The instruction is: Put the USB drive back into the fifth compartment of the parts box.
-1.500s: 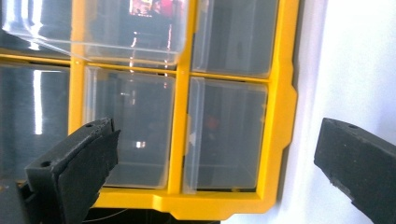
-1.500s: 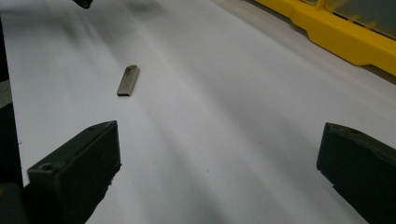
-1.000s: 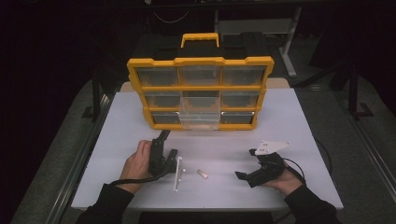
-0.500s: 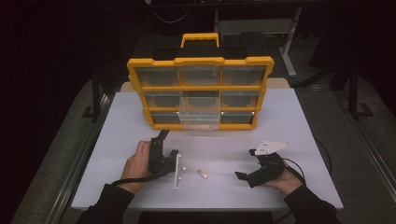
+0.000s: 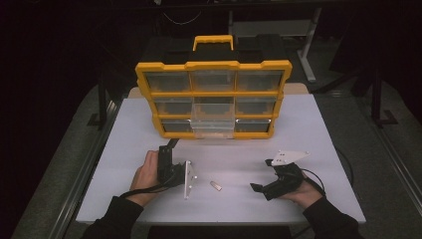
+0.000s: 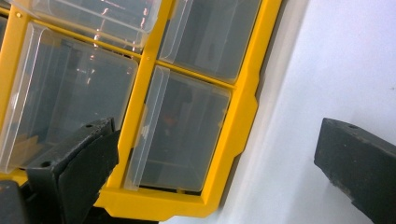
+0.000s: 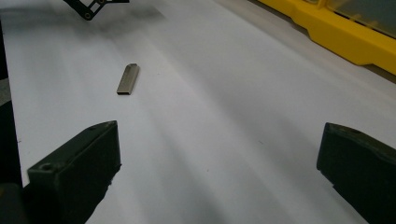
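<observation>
A yellow organizer point(image 5: 214, 94) with clear drawers stands upright at the back of the white table point(image 5: 308, 129). Its bottom middle drawer point(image 5: 214, 123) is pulled partly out. A small flat metal piece point(image 5: 216, 185) lies on the table between the two hands, and is ahead and to the left in the right gripper view point(image 7: 127, 78). My left gripper point(image 5: 169, 147) is rolled on its side, open and empty, and points at the organizer's drawers point(image 6: 180, 130). My right gripper point(image 5: 260, 174) rests low near the front edge, open and empty, aimed left along the table.
The organizer's yellow frame point(image 7: 345, 37) runs along the right of the right gripper view. Bare white table lies between the organizer and both hands. Dark floor and stand legs point(image 5: 378, 99) surround the table.
</observation>
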`<state>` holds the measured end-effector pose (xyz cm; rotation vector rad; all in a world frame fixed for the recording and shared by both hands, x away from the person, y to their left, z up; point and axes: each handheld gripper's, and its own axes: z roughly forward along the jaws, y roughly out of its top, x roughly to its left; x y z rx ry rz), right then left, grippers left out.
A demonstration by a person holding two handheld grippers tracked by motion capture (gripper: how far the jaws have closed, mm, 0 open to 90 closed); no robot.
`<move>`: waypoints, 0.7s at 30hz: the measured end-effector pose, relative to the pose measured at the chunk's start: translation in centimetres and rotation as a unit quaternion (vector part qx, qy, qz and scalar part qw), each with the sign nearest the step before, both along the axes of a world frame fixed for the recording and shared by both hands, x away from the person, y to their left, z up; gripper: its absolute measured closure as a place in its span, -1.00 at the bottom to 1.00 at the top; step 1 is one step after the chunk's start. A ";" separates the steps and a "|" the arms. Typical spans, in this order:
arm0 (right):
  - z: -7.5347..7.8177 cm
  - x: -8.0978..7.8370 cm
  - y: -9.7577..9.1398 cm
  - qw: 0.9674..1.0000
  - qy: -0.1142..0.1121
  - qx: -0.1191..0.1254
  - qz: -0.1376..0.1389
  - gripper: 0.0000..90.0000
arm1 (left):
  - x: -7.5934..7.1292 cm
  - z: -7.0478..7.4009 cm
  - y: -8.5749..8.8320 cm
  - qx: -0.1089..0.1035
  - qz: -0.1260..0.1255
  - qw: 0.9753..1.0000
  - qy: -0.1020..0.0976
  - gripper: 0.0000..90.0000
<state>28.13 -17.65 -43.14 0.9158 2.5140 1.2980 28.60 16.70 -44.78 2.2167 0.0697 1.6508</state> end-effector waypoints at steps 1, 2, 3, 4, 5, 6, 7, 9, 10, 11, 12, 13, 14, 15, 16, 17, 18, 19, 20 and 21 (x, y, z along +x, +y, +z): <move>0.0 0.0 0.0 1.000 0.000 0.000 0.000 -1.00 | 0.0 0.0 0.0 -0.006 0.000 1.000 0.003 -1.00; 0.0 0.0 0.0 1.000 0.000 0.000 0.000 -1.00 | 0.0 0.1 0.0 -0.012 0.000 1.000 0.008 -1.00; 0.0 0.0 0.0 1.000 0.000 0.000 0.000 -1.00 | 0.1 0.1 0.1 -0.018 0.000 1.000 0.013 -1.00; 0.0 0.0 0.0 1.000 0.000 0.000 0.000 -1.00 | 0.1 0.1 0.1 -0.021 0.000 1.000 0.016 -1.00; 0.0 0.0 0.0 1.000 0.000 0.000 0.001 -1.00 | 0.1 0.1 0.1 -0.024 0.000 1.000 0.019 -1.00; 0.0 0.0 0.0 1.000 0.000 0.000 0.001 -1.00 | 0.1 0.2 0.1 -0.027 0.002 0.999 0.023 -1.00; 0.0 0.0 0.0 1.000 0.000 0.000 0.001 -1.00 | 0.1 0.2 0.1 -0.030 0.001 0.999 0.025 -1.00; 0.0 0.0 0.0 1.000 0.000 -0.001 0.000 -1.00 | 0.1 0.3 0.1 -0.034 0.001 0.999 0.030 -1.00; 0.0 0.0 0.0 1.000 0.000 0.000 0.000 -1.00 | 0.2 0.2 0.1 -0.045 0.000 0.998 0.034 -1.00; 0.0 0.0 0.0 1.000 0.000 0.000 0.000 -1.00 | 0.2 0.3 0.1 -0.049 -0.001 0.998 0.037 -1.00; 0.0 0.0 0.0 1.000 -0.001 0.000 0.000 -1.00 | 0.2 0.3 0.1 -0.053 -0.001 0.998 0.040 -1.00; 0.0 0.0 0.0 1.000 0.000 0.000 0.000 -1.00 | 0.2 0.3 0.1 -0.058 -0.001 0.997 0.043 -1.00; 0.0 0.0 0.0 1.000 -0.001 0.000 0.000 -1.00 | 0.2 0.3 0.2 -0.062 0.000 0.997 0.046 -1.00; 0.0 0.0 0.0 1.000 -0.001 0.000 0.000 -1.00 | 0.3 0.4 0.2 -0.064 0.000 0.997 0.048 -1.00; 0.0 0.0 0.0 1.000 -0.001 0.000 0.000 -1.00 | 0.3 0.4 0.2 -0.068 0.000 0.996 0.051 -1.00; 0.0 0.0 0.0 1.000 -0.001 0.000 0.000 -1.00 | 0.3 0.5 0.2 -0.070 0.001 0.996 0.053 -1.00; 0.0 0.0 0.0 1.000 -0.001 0.000 0.000 -1.00 | 0.3 0.5 0.3 -0.074 0.001 0.996 0.057 -1.00; 0.0 0.0 0.0 1.000 -0.001 -0.001 0.000 -1.00 | 0.3 0.6 0.3 -0.077 0.002 0.995 0.061 -1.00; 0.0 0.0 0.0 1.000 -0.001 0.000 0.000 -1.00 | 0.4 0.6 0.3 -0.079 0.002 0.995 0.063 -1.00; 0.0 0.0 0.0 1.000 -0.001 0.000 0.000 -1.00 | 0.4 0.7 0.3 -0.083 0.003 0.994 0.068 -1.00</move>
